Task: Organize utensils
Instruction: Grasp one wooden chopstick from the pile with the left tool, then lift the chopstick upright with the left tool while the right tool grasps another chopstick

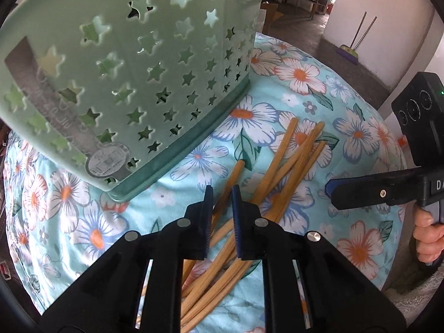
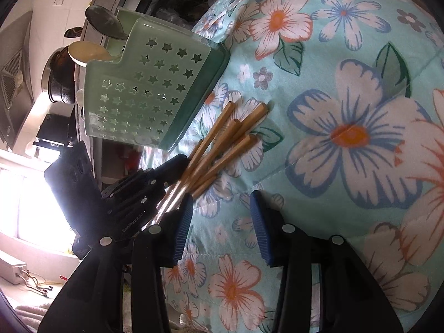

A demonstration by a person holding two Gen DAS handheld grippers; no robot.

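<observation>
Several bamboo chopsticks [image 1: 277,166] lie in a loose fan on the floral cloth [image 1: 358,136], just right of a pale green utensil holder [image 1: 125,83] pierced with star holes. My left gripper [image 1: 222,191] points down over the near part of the fan, its blue pads drawn close with chopsticks pinched between them. In the right wrist view the chopsticks [image 2: 222,144] run from the holder [image 2: 138,97] down into the left gripper. My right gripper [image 2: 221,198] hovers open over bare cloth beside them, with nothing between its fingers. Two spoons [image 2: 105,22] stand in the holder.
A hand [image 1: 427,233] holds the right gripper [image 1: 333,191] at the cloth's right edge. The round table's rim drops away beyond the cloth [image 2: 347,55]. A black pot [image 2: 58,83] sits on a counter behind the holder. A broom [image 1: 348,51] leans on the far wall.
</observation>
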